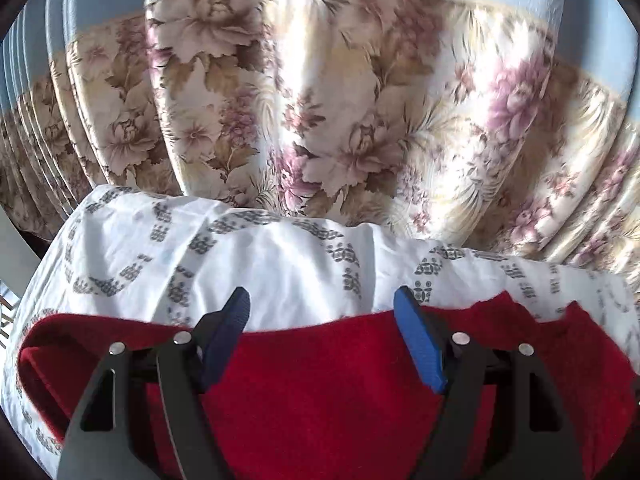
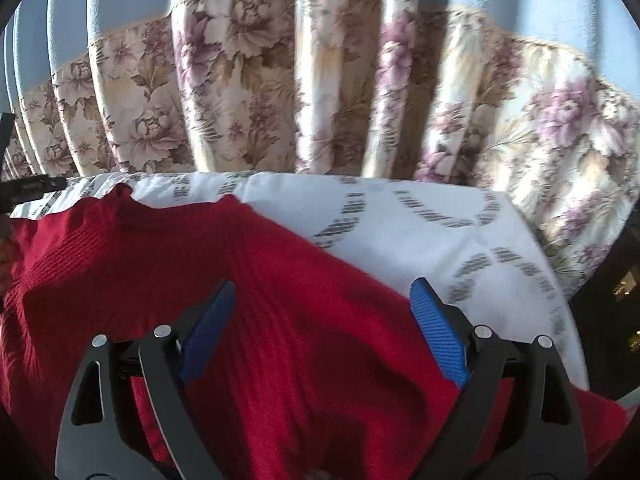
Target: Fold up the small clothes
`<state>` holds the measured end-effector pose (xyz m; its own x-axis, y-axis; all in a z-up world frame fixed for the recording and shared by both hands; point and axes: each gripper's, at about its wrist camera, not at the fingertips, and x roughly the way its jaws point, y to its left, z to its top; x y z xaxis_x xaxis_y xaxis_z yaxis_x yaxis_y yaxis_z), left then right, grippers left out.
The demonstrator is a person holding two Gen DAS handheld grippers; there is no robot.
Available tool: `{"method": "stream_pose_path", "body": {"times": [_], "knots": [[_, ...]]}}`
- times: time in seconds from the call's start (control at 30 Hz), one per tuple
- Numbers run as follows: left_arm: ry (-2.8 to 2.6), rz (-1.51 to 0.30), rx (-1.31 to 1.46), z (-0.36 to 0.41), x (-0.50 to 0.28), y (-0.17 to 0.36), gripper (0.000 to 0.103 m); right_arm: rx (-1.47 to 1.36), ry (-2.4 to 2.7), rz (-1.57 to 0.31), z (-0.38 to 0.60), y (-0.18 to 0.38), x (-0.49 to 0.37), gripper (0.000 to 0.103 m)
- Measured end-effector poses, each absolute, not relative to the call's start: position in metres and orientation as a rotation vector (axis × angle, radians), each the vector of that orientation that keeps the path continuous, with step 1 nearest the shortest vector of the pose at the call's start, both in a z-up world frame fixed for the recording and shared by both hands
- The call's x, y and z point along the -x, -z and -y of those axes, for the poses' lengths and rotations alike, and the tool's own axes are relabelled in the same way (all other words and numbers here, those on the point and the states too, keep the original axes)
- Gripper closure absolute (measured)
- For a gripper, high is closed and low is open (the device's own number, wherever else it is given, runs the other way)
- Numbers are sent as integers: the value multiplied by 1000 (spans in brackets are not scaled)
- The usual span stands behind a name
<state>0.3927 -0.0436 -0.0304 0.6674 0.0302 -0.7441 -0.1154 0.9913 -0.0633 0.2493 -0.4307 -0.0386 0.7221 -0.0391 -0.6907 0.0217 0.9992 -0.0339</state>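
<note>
A red knitted garment (image 1: pixel 320 380) lies spread on a white cloth with grey patterns (image 1: pixel 280 264). In the left wrist view my left gripper (image 1: pixel 322 300) hovers over the garment's far edge, open, with nothing between its blue pads (image 1: pixel 420 340). The right wrist view shows the same red garment (image 2: pixel 200 260), its ribbed knit running away from the camera. There my right gripper (image 2: pixel 322 290) stands wide open above the knit, and its blue pads (image 2: pixel 440 332) press on nothing. A dark piece of the other gripper shows at that view's left edge (image 2: pixel 28 190).
A pleated floral curtain (image 1: pixel 320 100) with a blue upper part hangs right behind the covered surface (image 2: pixel 400 216). The surface's right edge drops off into a dark area (image 2: pixel 608 312).
</note>
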Motion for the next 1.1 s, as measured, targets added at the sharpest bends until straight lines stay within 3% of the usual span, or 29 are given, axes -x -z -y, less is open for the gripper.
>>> {"method": "stream_pose_path", "body": {"times": [0.23,0.5,0.73,0.83,0.87,0.9,0.93,0.97,1.1], "knots": [[-6,-827,45,32,-304,25,26,91,242,-761,521,26,-168,11],[39,-841,70,12,-210,26,25,-121,402,-790,621,37,-67,9],[40,-852,103,-1,-159,20,18,-237,340,-853,638,66,-59,10],[34,-864,128,-5,-154,20,18,-295,299,-892,641,78,-75,23],[30,-861,132,-6,-152,19,18,-314,271,-904,640,80,-80,37],[27,-854,131,-6,-150,17,18,-321,238,-933,636,82,-87,72],[26,-850,126,-5,-149,15,18,-304,231,-951,633,81,-91,89],[25,-845,120,-4,-148,13,18,-287,222,-954,628,78,-93,97],[36,-829,105,0,-145,6,18,-324,115,-898,607,46,-94,97]]}}
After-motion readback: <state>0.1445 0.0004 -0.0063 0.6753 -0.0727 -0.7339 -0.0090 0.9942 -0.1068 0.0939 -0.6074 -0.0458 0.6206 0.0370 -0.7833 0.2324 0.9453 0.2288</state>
